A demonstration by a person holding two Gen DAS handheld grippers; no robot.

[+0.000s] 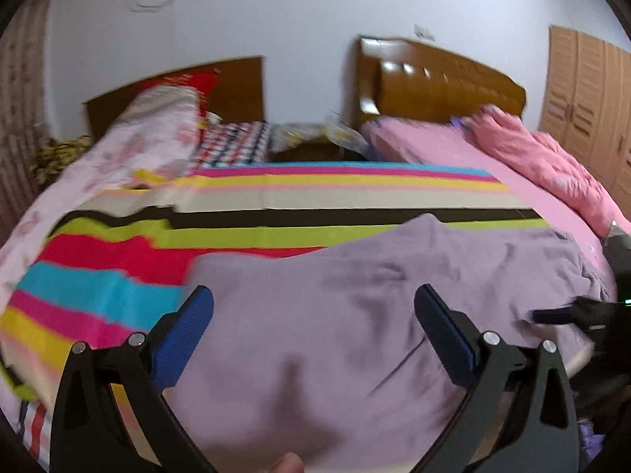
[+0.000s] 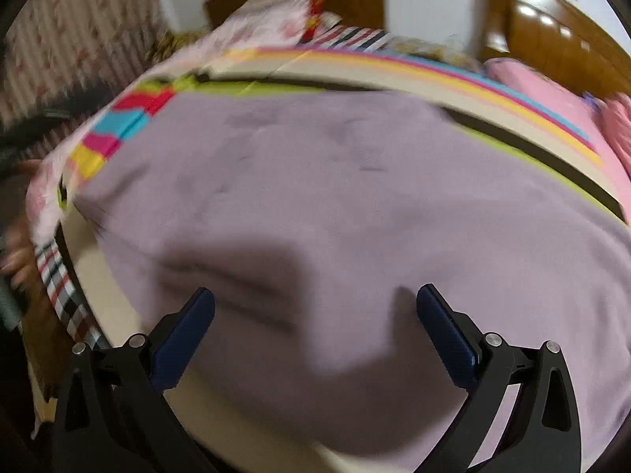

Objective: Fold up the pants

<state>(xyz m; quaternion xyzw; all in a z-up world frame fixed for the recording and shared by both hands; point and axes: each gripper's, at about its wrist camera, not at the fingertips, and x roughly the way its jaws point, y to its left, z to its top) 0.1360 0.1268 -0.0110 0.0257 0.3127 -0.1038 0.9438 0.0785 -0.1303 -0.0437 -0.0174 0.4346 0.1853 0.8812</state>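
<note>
A bedroom with a pale wall (image 1: 276,19) holds two beds side by side: the nearer bed (image 1: 276,197) is covered with a brightly striped sheet in bands of blue, magenta, yellow, cream, black, lime and red, and behind it stands a dark wooden headboard (image 1: 236,86); the farther bed has a pink sheet (image 1: 453,149), a crumpled pink quilt (image 1: 552,165) and a glossy brown padded headboard (image 1: 445,79). A light wooden wardrobe (image 1: 587,98) stands at the right edge, and a striped patterned curtain (image 2: 79,31) hangs at the left. No brand, label or readable writing shows anywhere, and no container can be made out; the clutter between the beds is too blurred to tell. A floral pink quilt (image 1: 130,146) lies heaped on the left of the striped bed, with a checked cloth (image 1: 236,142) beside it. The pants (image 1: 374,295), of soft lilac fabric, lie spread across the near part of the striped sheet, creased and shadowed in places. The left tongs (image 1: 313,299) hover over the pants with blue pads wide apart, holding nothing. The right tongs (image 2: 315,299) likewise hang above the lilac fabric (image 2: 315,177), spread wide and empty. In the left wrist view, the other black tool's tip (image 1: 568,313) shows at the right edge over the pants. Both views are smeared by motion blur.
</note>
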